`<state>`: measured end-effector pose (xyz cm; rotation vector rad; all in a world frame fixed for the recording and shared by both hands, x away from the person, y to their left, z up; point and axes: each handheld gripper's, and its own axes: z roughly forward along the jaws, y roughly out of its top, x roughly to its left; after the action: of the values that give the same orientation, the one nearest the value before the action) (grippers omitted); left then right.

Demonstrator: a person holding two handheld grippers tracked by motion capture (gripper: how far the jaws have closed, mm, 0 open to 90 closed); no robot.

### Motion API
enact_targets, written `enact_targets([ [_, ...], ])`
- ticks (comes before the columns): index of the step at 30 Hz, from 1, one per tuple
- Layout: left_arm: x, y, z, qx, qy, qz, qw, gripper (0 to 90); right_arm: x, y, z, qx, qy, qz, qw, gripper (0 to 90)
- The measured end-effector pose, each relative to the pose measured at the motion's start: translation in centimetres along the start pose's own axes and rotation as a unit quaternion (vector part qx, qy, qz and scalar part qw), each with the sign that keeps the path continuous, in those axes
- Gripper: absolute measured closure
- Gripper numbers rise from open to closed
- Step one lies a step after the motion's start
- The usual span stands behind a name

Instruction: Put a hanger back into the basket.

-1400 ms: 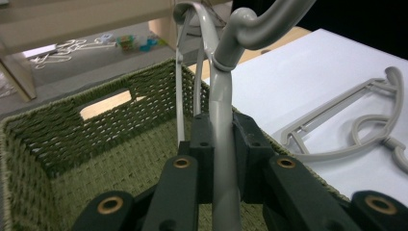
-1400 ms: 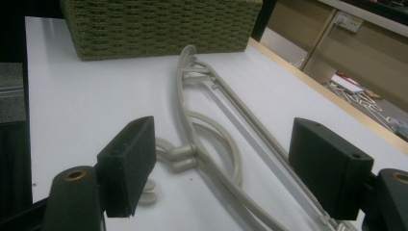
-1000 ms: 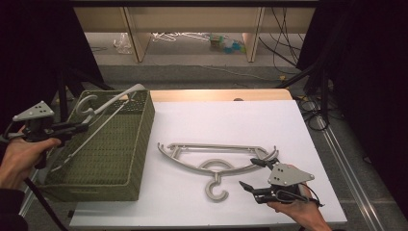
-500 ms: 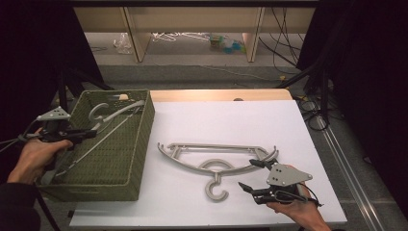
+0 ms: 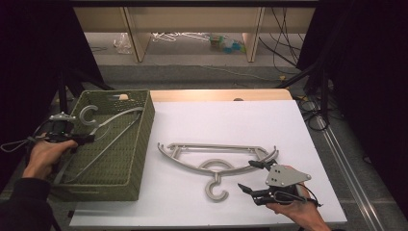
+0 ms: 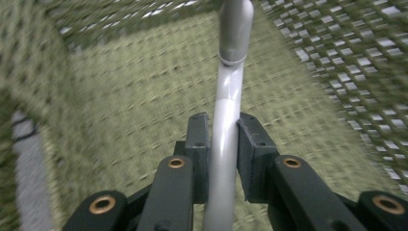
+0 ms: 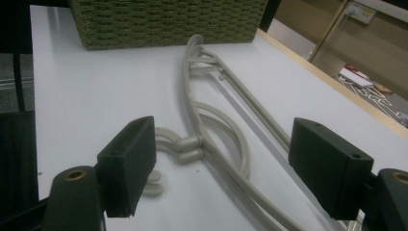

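At the near edge of the counter [image 5: 298,130], right gripper [image 5: 250,175] sits low, jaws wide apart, nothing between them, aimed at the loose hanger [image 5: 216,159] flat on the white top just ahead. Left gripper [image 5: 89,139] is down inside the green basket [image 5: 139,144] at the counter's left end; its jaws have just been easing open, yet the left gripper view has both pads touching the grey hanger in basket [image 6: 226,120], so it's gripped for now. Risks: if the grip loosens before that hanger lies flat, it may tip, its hook [image 5: 87,115] leaning on the far wall and catching the weave. The loose hanger is thin and flat on a smooth top, so a pinch may slide it. Counter is white, wood strip at far edge. Beyond: grey floor, cables, shelf legs, dark curtains.
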<state>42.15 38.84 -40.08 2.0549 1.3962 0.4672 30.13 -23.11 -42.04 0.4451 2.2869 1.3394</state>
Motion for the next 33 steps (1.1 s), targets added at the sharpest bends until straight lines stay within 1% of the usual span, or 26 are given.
enact_targets([
  [1, 0.0, -0.1, 0.2, -0.002, 0.011, -0.011, 0.9999, 75.4, 0.0, 0.0, 0.0, 0.001, 0.001, 0.002, 1.0000, 25.9],
  [2, 0.2, -0.2, 0.3, 0.005, 0.024, -0.009, 0.9997, 75.1, 0.0, 0.0, 0.0, -0.001, 0.000, 0.002, 1.0000, 25.9],
  [3, 0.2, -0.2, 0.3, 0.005, 0.024, -0.009, 0.9997, 75.2, 0.0, 0.0, 0.0, -0.001, 0.000, 0.002, 1.0000, 25.9],
  [5, 0.5, -0.5, 0.5, 0.010, 0.029, -0.023, 0.9993, 74.9, 0.0, -0.1, 0.1, 0.004, 0.001, 0.004, 1.0000, 25.9],
  [7, 0.8, -0.7, 0.6, -0.006, 0.037, -0.041, 0.9985, 71.9, 0.0, -0.2, 0.2, 0.006, 0.001, 0.001, 1.0000, 26.0],
  [8, 0.9, -0.8, 0.6, -0.007, 0.042, -0.047, 0.9980, 71.9, 0.0, -0.2, 0.2, 0.006, 0.001, 0.001, 1.0000, 26.0],
  [10, 1.1, -0.8, 0.0, 0.000, 0.051, -0.060, 0.9969, 65.3, 0.0, -0.2, 0.3, 0.005, 0.002, 0.005, 1.0000, 25.9],
  [11, 1.0, -0.7, -0.7, -0.015, 0.057, -0.070, 0.9958, 58.0, 0.0, -0.3, 0.3, 0.005, 0.002, 0.005, 1.0000, 25.9],
  [14, 0.4, -0.5, -2.0, -0.057, 0.067, -0.074, 0.9934, 49.3, -0.1, -0.4, 0.3, 0.005, 0.002, 0.005, 1.0000, 25.9],
  [15, 0.4, -0.5, -2.0, -0.057, 0.067, -0.074, 0.9934, 46.6, -0.1, -0.4, 0.3, 0.005, 0.002, 0.005, 1.0000, 25.9],
  [16, -0.2, -0.3, -2.5, -0.088, 0.068, -0.086, 0.9900, 46.6, -0.1, -0.4, 0.3, 0.006, 0.002, 0.005, 1.0000, 25.7],
  [18, -1.2, -0.1, -3.5, -0.116, 0.057, -0.081, 0.9882, 43.5, 0.0, -0.4, 0.3, 0.005, 0.001, 0.011, 0.9999, 25.6],
  [19, -2.6, 0.0, -4.3, -0.137, 0.048, -0.073, 0.9867, 40.7, -0.1, -0.4, 0.3, 0.009, 0.005, 0.011, 0.9999, 25.3],
  [20, -3.1, 0.1, -4.6, -0.145, 0.044, -0.070, 0.9859, 38.6, 0.0, -0.4, 0.4, 0.005, 0.001, 0.012, 0.9999, 25.2],
  [21, -3.1, 0.1, -4.6, -0.145, 0.044, -0.070, 0.9859, 37.0, 0.0, -0.4, 0.4, 0.005, 0.001, 0.012, 0.9999, 25.2],
  [23, -4.7, 0.1, -5.3, -0.164, 0.031, -0.064, 0.9838, 33.5, -0.1, -0.5, 0.4, 0.006, 0.001, 0.012, 0.9999, 25.2],
  [24, -5.5, 0.0, -5.6, -0.173, 0.025, -0.060, 0.9827, 32.5, -0.1, -0.5, 0.5, 0.005, 0.001, 0.018, 0.9998, 25.1],
  [25, -6.7, -0.1, -5.7, -0.185, 0.013, -0.055, 0.9810, 31.7, -0.1, -0.6, 0.4, 0.009, 0.003, 0.020, 0.9998, 25.0],
  [26, -7.6, -0.2, -5.8, -0.194, 0.000, -0.051, 0.9796, 30.8, -0.1, -0.7, 0.5, 0.003, -0.003, 0.021, 0.9998, 25.0],
  [27, -9.3, -0.3, -5.8, -0.207, -0.020, -0.042, 0.9772, 30.3, -0.1, -0.7, 0.5, 0.004, -0.003, 0.022, 0.9997, 25.0],
  [28, -10.5, -0.4, -5.7, -0.216, -0.034, -0.036, 0.9752, 29.3, -0.2, -0.8, 0.5, 0.003, -0.003, 0.025, 0.9997, 24.7],
  [29, -10.5, -0.4, -5.7, -0.216, -0.034, -0.036, 0.9752, 28.3, -0.2, -0.8, 0.5, 0.003, -0.003, 0.025, 0.9997, 24.7],
  [30, -11.6, -0.5, -5.5, -0.218, -0.046, -0.027, 0.9744, 28.3, -0.2, -0.9, 0.5, 0.005, 0.000, 0.030, 0.9995, 24.5],
  [31, -13.2, -0.6, -5.1, -0.223, -0.063, -0.014, 0.9728, 26.9, -0.4, -1.2, 0.6, 0.001, -0.005, 0.036, 0.9993, 24.3],
  [32, -13.2, -0.6, -5.1, -0.223, -0.063, -0.014, 0.9728, 26.5, -0.4, -1.2, 0.6, 0.001, -0.005, 0.036, 0.9993, 24.3],
  [33, -14.0, -0.6, -4.8, -0.230, -0.073, -0.009, 0.9704, 25.9, -0.6, -1.4, 0.6, 0.004, -0.006, 0.041, 0.9992, 24.1],
])
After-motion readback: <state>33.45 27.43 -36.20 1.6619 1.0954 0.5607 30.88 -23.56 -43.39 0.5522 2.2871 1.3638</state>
